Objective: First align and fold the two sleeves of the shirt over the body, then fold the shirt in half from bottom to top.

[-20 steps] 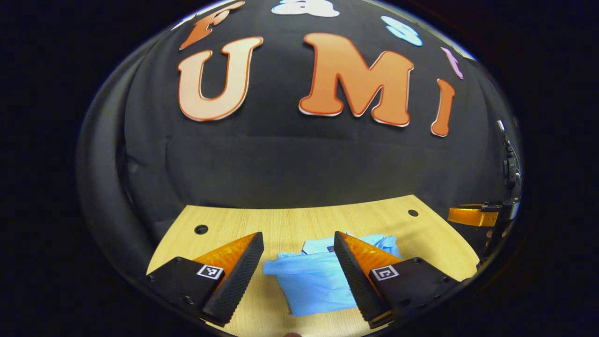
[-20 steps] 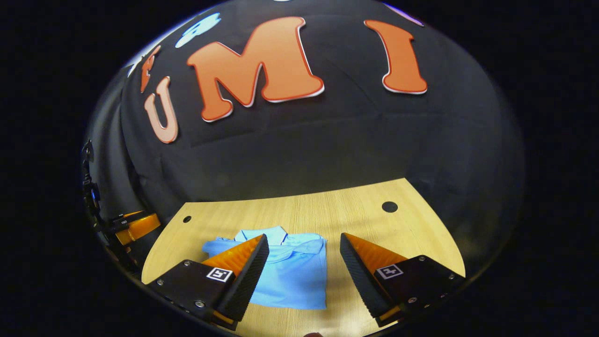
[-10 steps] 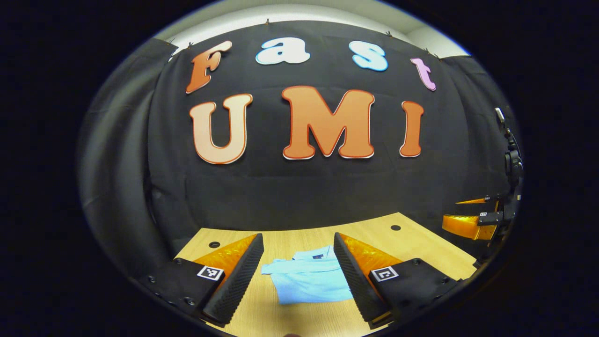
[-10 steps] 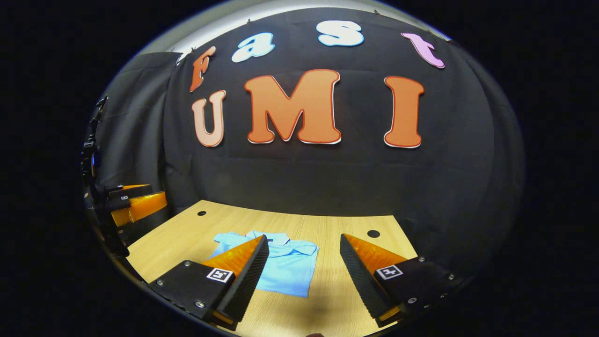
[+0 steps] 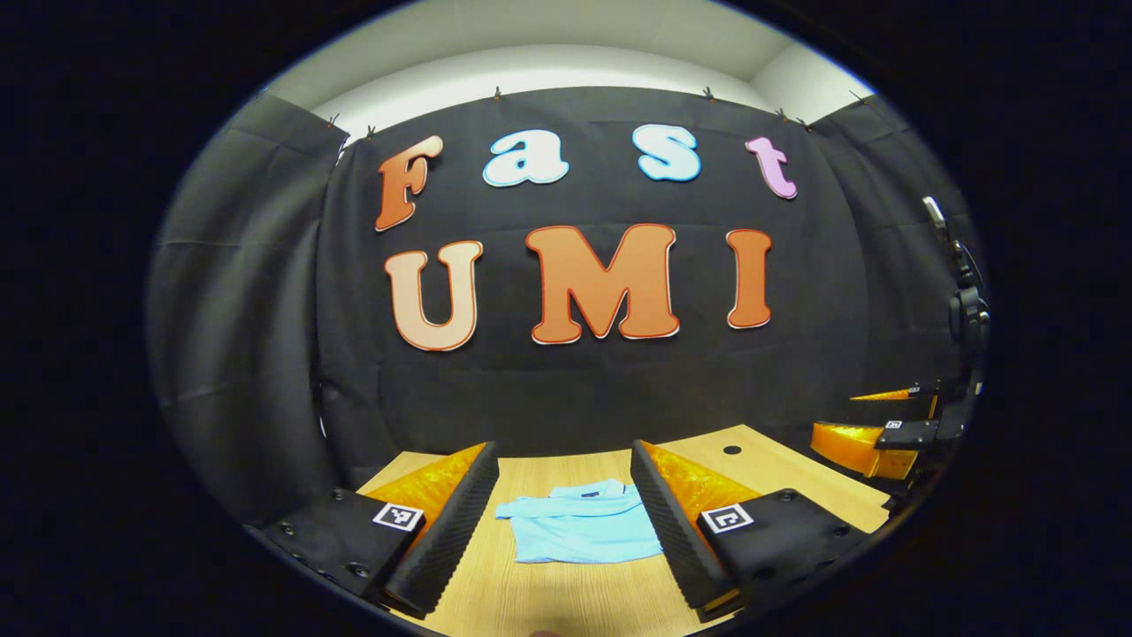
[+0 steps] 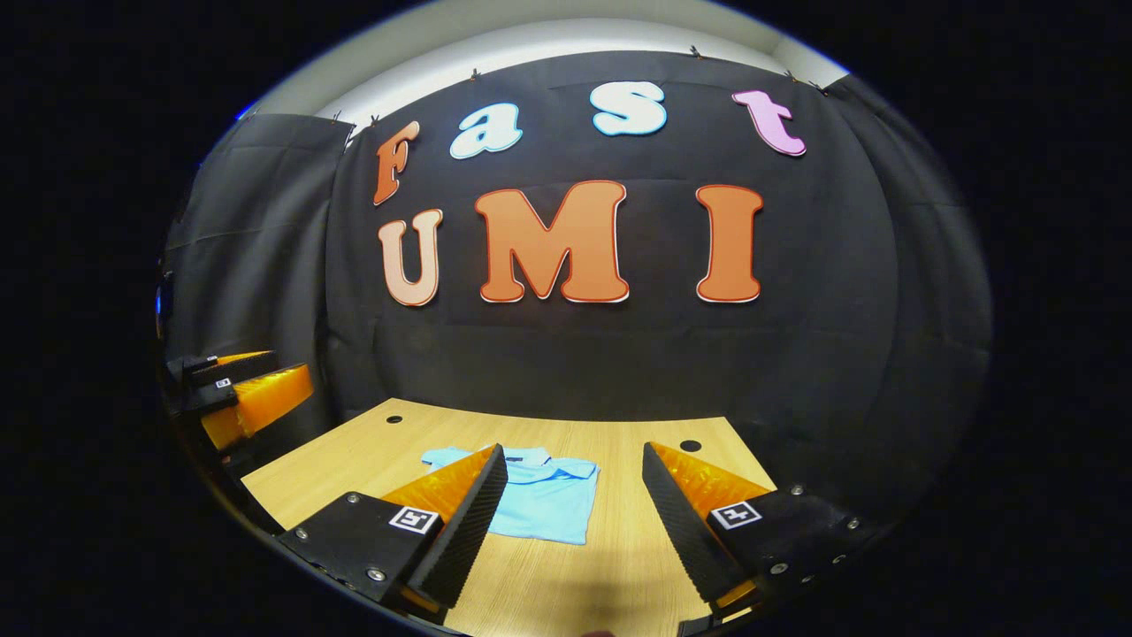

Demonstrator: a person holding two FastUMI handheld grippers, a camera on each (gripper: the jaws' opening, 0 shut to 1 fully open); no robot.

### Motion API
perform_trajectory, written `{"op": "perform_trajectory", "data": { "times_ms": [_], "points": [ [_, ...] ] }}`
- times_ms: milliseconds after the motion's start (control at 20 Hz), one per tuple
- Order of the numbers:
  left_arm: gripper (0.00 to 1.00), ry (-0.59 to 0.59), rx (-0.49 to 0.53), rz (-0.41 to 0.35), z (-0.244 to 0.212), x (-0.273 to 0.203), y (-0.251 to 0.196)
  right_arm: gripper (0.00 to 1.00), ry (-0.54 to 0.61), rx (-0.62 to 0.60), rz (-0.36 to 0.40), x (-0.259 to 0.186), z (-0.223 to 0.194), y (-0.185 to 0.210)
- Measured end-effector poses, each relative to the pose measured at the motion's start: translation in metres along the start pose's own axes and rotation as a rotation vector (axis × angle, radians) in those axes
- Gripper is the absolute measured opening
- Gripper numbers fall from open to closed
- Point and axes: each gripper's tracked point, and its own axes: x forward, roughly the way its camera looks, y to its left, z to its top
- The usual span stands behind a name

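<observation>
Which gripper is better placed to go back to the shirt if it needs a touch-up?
Left, slightly. The shirt sits centred between the left gripper's open fingers, while it lies off toward the right gripper's left finger. Both hang open, apart from the shirt lying folded on the table.

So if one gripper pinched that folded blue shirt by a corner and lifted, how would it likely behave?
The shirt is thin cloth lying flat on the wooden table, so it would probably droop limply and unfold. It looks light. Pushed sideways, it would likely bunch rather than slide whole. Both grippers, left and right, are open.
</observation>
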Motion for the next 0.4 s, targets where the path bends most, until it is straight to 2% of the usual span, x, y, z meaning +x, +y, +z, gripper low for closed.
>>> {"op": "perform_trajectory", "data": {
  "times_ms": [150,200,300,400],
  "points": [
    [0.99,0.017,0.000,-0.010,-0.010,-0.016,-0.006,0.96,-0.016,0.029,-0.031,-0.012,0.001,-0.007],
    [0.97,0.024,-0.016,-0.015,-0.014,-0.022,-0.009,0.96,-0.023,0.033,-0.028,-0.014,0.000,-0.005],
    [0.99,0.038,-0.021,-0.044,-0.023,-0.026,-0.016,0.96,-0.043,0.011,-0.026,-0.021,0.001,-0.001],
    [0.99,0.057,0.006,-0.042,-0.030,-0.028,-0.008,0.96,-0.066,-0.020,-0.015,-0.025,0.003,0.010]
  ]
}}
